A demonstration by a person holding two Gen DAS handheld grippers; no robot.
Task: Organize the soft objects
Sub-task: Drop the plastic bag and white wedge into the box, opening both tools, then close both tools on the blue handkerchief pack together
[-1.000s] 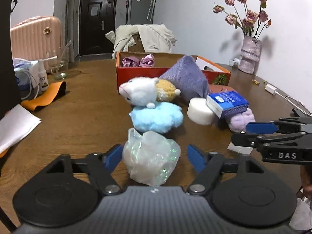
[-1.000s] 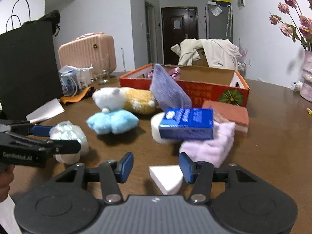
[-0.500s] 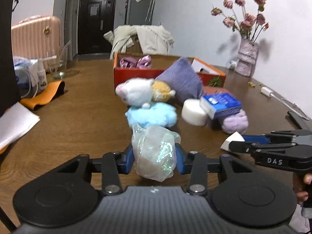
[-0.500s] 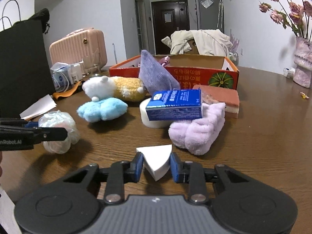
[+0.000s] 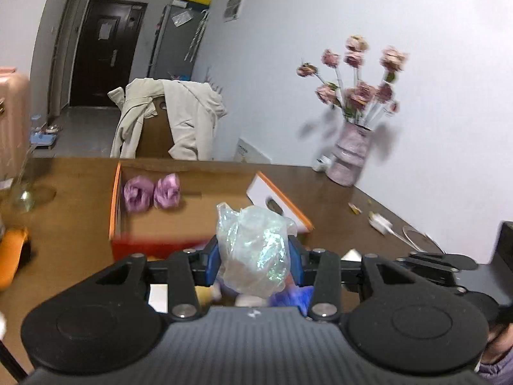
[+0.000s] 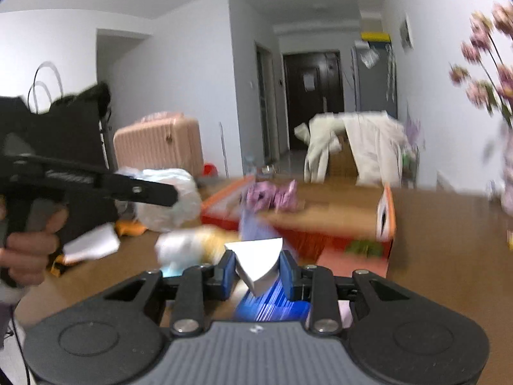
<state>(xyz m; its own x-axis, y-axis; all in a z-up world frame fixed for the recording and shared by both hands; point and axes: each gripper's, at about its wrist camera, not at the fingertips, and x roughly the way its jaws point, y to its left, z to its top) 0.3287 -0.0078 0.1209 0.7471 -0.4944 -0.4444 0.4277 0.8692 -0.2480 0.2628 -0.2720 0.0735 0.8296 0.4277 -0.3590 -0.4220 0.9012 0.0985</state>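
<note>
My left gripper (image 5: 253, 261) is shut on a shiny crumpled plastic ball (image 5: 255, 250) and holds it in the air just before the orange cardboard box (image 5: 117, 205). It also shows in the right wrist view (image 6: 170, 199). My right gripper (image 6: 256, 271) is shut on a white wedge-shaped sponge (image 6: 256, 258), lifted above the table in front of the same box (image 6: 386, 215). Two purple satin scrunchies (image 5: 150, 191) lie inside the box at its left. The plush toys below are blurred.
A pink vase of dried roses (image 5: 349, 157) stands at the back right of the brown table (image 5: 64, 224). A white charger and cable (image 5: 380, 224) lie to the right. A glass (image 5: 22, 192), an orange band (image 5: 12, 250) and a pink suitcase (image 6: 160, 147) are to the left.
Both grippers closed on their objects, then lifted them off the table and moved forward toward the orange box. The pile of toys has dropped below view.
</note>
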